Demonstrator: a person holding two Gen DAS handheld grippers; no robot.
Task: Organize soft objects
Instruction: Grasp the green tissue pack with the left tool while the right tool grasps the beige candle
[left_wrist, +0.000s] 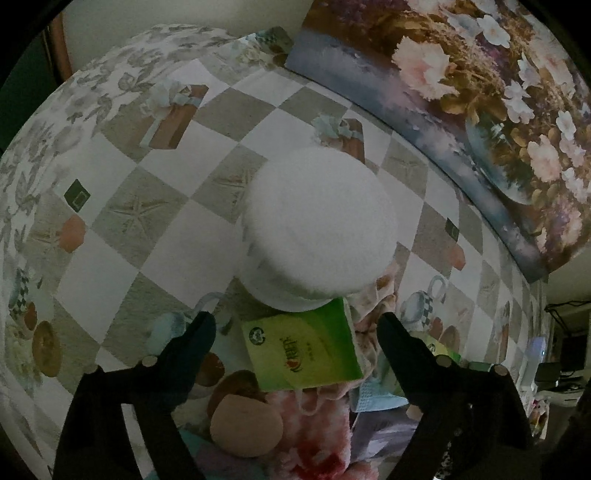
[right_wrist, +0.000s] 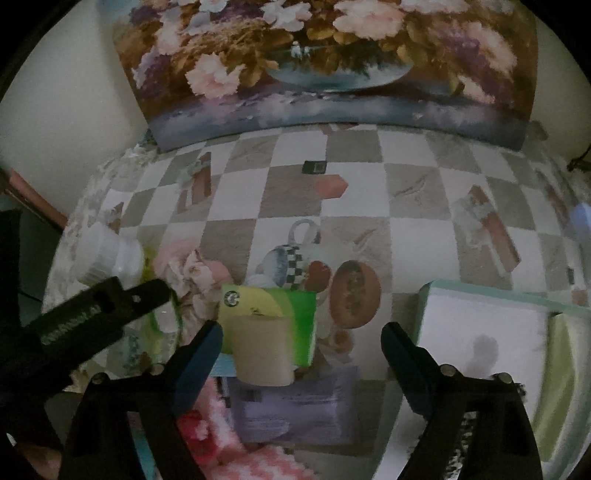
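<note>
A: How much of the tidying can be called done?

B: Not much, it seems. A heap of soft things is still seen on the checked tablecloth (right_wrist: 417, 236). A green tissue pack (left_wrist: 306, 350) lies in the middle, and a round white fluffy pad (left_wrist: 317, 225) is resting on its far edge.

A: What else is in the heap?

B: A pink fluffy towel (left_wrist: 314, 435) is seen at the near side, with a tan round sponge (left_wrist: 245, 424) on its left. A pale purple soft pack (right_wrist: 295, 402) lies near too, and a tan paper roll (right_wrist: 264, 350) is standing on a second green tissue pack (right_wrist: 295, 325).

A: Where should they be put?

B: It cannot be known for sure. A pale green box with a white inside (right_wrist: 491, 332) is seen at the right. Nothing soft is seen in the part that shows.

A: Is anything being held?

B: No. The left gripper (left_wrist: 297, 325) is spread wide over the first green pack, and nothing is pinched. The right gripper (right_wrist: 301, 339) is spread wide as well, near the paper roll, with nothing between its fingers.

A: So what is left?

B: Almost all of it, by the look of it. Each soft thing still has to be picked up and sorted.
</note>
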